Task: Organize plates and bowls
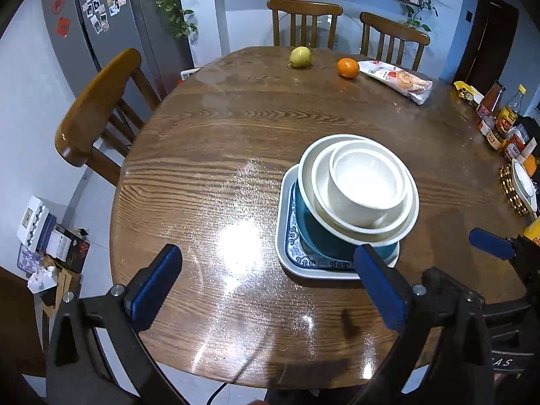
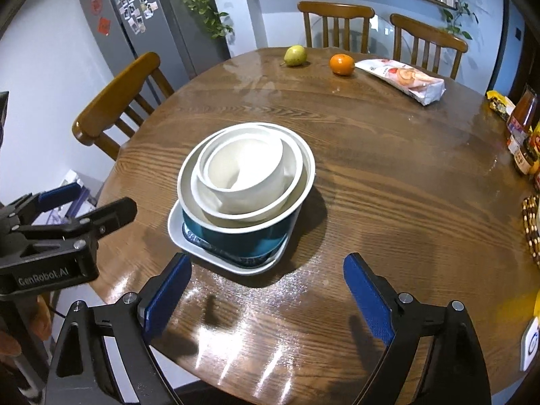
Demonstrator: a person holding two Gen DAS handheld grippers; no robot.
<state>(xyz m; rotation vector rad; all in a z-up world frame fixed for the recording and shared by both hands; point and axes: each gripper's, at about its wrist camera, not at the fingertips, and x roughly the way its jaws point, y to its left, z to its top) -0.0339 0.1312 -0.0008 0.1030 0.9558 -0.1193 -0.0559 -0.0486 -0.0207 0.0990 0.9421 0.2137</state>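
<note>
Three nested white ceramic bowls (image 1: 368, 185) sit in one teal bowl (image 2: 236, 236) on one rectangular blue-patterned plate (image 1: 287, 246), half hidden; left claw (image 1: 270, 287) and right claw (image 2: 268, 295) both gape empty.

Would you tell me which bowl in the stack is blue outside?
The largest bowl, at the bottom, sitting on the square plate; both bowls nested inside it are white.

Pear (image 1: 300, 56): sitting at the far edge of the brown surface (image 1: 209, 141).
Orange (image 1: 348, 68): lying near the pear.
Snack bag (image 1: 396, 81): lying just beside the orange.
Bottles (image 1: 499, 114): standing together at the right edge.
Chairs (image 1: 98, 108): waiting around the surface.
</note>
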